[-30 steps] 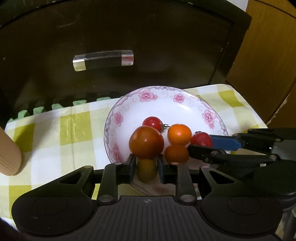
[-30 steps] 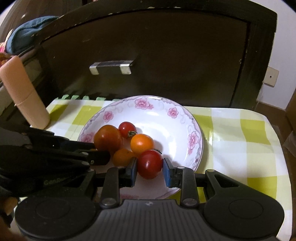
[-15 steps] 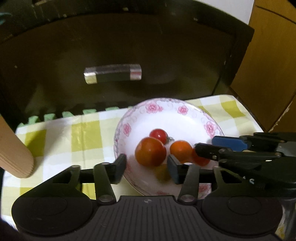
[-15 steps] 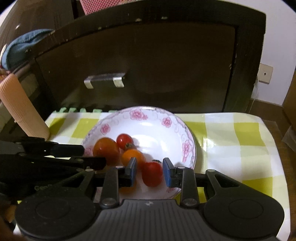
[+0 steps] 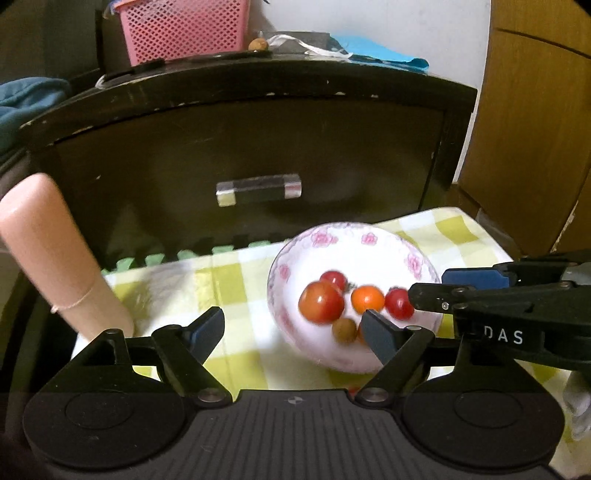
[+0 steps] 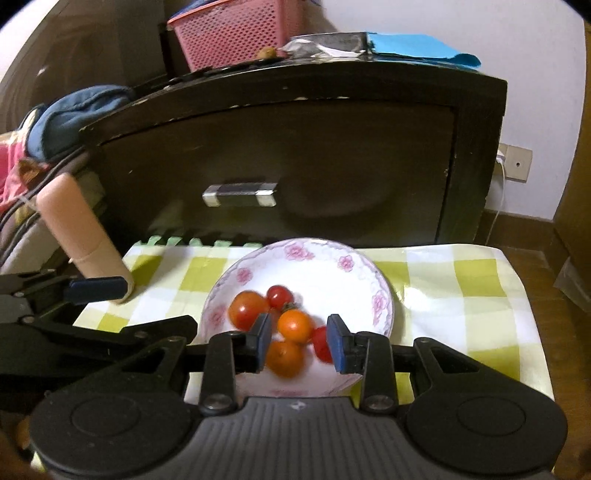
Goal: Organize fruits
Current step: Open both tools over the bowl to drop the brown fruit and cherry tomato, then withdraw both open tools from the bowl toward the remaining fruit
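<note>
**Mia:** What is closest in the left wrist view?

**Ben:** The left gripper (image 5: 293, 325), at the bottom. Its jaws are opening and stand wide apart. Nothing is held in them.

**Mia:** And in the right wrist view?

**Ben:** The right gripper (image 6: 299, 334), bottom middle. Its jaws are opening a tiny bit. There is a small gap and they grip nothing. The fruit seen through the gap lies lower down, in the bowl.

**Mia:** Where is the fruit?

**Ben:** All in the flowery bowl (image 6: 369, 266), in the middle of the picture on the checked cloth (image 6: 461, 280) over the worktop. Nearest is an orange fruit (image 6: 284, 358). Beside it, to the right, is a red tomato (image 6: 320, 345), partly hidden by a jaw. Behind them sits a second orange fruit (image 6: 294, 325). Further left is a big red tomato (image 6: 247, 308), and at the back a little red tomato (image 6: 279, 295). The left view also shows a small brownish fruit (image 5: 343, 329) at the near side.

**Mia:** What is behind the bowl?

**Ben:** A pink tube (image 6: 79, 236) leans at the left. Then a dark cabinet (image 6: 332, 158) with a shiny handle (image 6: 239, 194). On top, at the upper edge, stands a pink basket (image 6: 240, 33).
</note>
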Demonstrator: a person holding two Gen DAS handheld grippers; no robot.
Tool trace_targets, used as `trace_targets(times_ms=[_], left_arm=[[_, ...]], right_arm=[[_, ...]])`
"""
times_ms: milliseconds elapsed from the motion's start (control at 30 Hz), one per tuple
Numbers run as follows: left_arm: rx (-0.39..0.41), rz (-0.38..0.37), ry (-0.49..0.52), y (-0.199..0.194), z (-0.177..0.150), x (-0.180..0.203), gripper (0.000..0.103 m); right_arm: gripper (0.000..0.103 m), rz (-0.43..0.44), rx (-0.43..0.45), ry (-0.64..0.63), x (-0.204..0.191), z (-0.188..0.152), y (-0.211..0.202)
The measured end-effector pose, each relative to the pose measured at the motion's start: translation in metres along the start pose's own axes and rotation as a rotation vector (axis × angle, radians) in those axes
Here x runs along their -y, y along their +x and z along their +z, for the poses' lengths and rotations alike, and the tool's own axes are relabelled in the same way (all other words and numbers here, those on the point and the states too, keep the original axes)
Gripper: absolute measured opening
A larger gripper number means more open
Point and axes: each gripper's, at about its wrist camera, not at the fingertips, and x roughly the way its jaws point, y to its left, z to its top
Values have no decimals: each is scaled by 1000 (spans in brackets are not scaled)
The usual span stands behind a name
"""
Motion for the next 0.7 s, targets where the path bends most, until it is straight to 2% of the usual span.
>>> trace_targets(times_ms=[367,467,700], left_arm=[[-59,-19,-4,-18,-33,-4,86],[-90,-41,1,-19,-45,-2,86],[-162,-33,46,-3,-65,4,86]], right_arm=[[32,0,-69,-33,-26,-28,-17],[32,-4,-88,-37,-29,-37,-21],[32,-1,-165,20,-24,-54,-18]])
